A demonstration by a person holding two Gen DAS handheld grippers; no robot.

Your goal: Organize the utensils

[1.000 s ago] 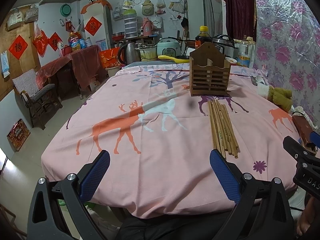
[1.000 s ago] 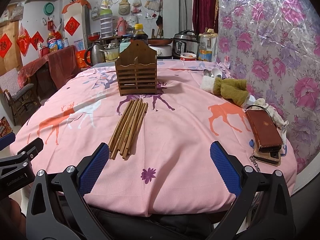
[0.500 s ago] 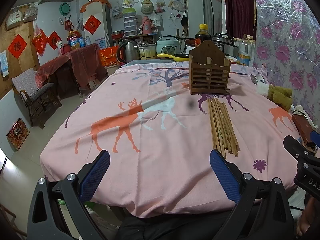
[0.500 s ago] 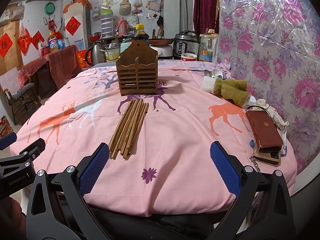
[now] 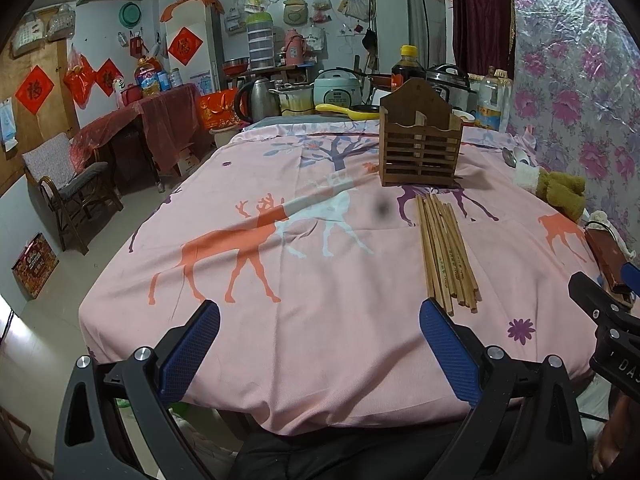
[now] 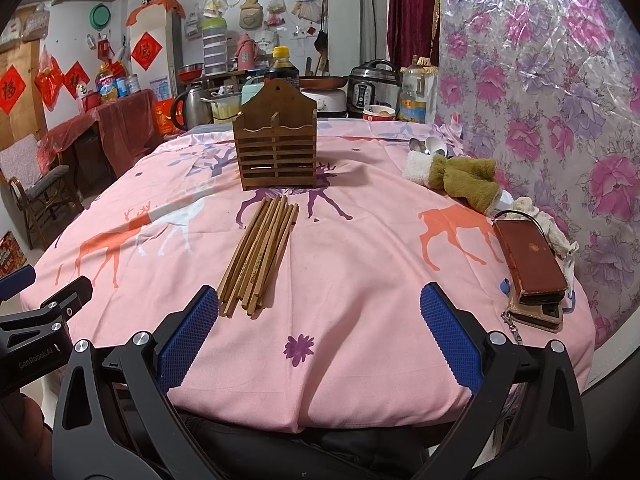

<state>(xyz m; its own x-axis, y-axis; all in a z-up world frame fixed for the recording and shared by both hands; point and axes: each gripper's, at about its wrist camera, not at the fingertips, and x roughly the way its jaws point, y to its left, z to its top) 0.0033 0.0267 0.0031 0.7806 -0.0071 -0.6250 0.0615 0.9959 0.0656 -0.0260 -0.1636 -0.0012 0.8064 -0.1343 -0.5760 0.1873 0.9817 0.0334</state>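
A bundle of several wooden chopsticks lies flat on the pink deer-print tablecloth; it also shows in the right wrist view. Behind it stands an empty slatted wooden utensil holder, also in the right wrist view. My left gripper is open and empty, near the table's front edge, left of the chopsticks. My right gripper is open and empty, with its left finger just short of the chopsticks' near ends.
A green and white cloth with spoons behind it lies at the right. A brown wallet on a phone sits at the right edge. Cookers, a kettle and bottles crowd the far end. A chair stands left.
Both grippers have crept slightly forward toward the table; the chopsticks and holder have not moved. Both stay open.
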